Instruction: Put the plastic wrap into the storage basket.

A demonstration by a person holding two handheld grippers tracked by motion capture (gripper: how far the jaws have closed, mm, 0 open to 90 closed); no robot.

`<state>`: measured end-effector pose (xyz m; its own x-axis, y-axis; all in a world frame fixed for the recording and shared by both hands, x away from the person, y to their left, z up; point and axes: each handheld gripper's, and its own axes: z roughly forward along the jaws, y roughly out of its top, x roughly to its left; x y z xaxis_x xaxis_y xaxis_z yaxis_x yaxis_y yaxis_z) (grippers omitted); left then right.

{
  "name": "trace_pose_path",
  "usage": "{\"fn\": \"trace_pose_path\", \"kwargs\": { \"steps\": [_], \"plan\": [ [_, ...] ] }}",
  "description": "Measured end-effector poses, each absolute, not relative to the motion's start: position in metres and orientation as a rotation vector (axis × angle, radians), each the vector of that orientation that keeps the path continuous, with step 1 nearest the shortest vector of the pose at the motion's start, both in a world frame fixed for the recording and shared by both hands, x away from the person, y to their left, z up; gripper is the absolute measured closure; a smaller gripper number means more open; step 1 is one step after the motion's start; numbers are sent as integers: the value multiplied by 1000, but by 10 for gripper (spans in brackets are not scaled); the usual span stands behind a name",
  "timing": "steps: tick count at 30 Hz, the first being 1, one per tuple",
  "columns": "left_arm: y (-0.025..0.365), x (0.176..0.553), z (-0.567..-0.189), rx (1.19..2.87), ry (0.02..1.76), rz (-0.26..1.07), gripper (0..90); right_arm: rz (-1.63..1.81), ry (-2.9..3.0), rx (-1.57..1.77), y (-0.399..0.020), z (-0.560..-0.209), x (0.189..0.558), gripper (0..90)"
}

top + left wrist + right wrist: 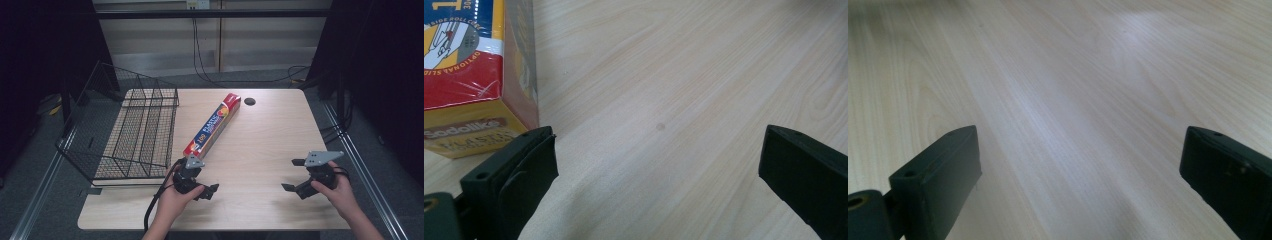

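- Plastic wrap box point(213, 126) lies flat on the wooden table point(270, 145), just right of the wire basket point(131, 131), with its near end closest to your left gripper point(198, 178).
- Its long axis runs on a diagonal: the near end points toward your left hand point(174, 200), the far end toward the round cable hole point(250, 101) at the back of the table.
- In the left gripper view the box's point(471, 75) near corner sits just beyond the left-hand jaw, touching or nearly so; you cannot tell which. No part of the box is between the jaws.
- Your left gripper's jaws are spread wide over bare wood, holding nothing.
- Your right gripper point(299, 175) rests well apart from the box on the right side of the table, in your right hand point(340, 192); its jaws are also spread wide with only tabletop between them.
- Judging by the layout, you are at the approach step: the box is not yet gripped, and the basket beside it looks the likely destination.
- Your next move calls for shifting the left gripper sideways so the box's narrow width falls between the jaws, then closing across the short sides rather than along its length.
- Grip near the end and the long box may droop or swing; bringing the right gripper in further along the box could steady it.
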<state>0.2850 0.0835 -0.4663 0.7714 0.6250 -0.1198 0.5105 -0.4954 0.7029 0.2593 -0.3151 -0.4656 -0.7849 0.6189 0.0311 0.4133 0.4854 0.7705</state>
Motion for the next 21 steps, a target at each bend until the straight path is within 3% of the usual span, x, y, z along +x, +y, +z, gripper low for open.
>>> {"fn": "trace_pose_path", "kwargs": {
  "steps": [21],
  "plan": [
    [65,304,-442,2165,851,104,6,1170,2501,854,-313,-468,254,25]
  ]
}}
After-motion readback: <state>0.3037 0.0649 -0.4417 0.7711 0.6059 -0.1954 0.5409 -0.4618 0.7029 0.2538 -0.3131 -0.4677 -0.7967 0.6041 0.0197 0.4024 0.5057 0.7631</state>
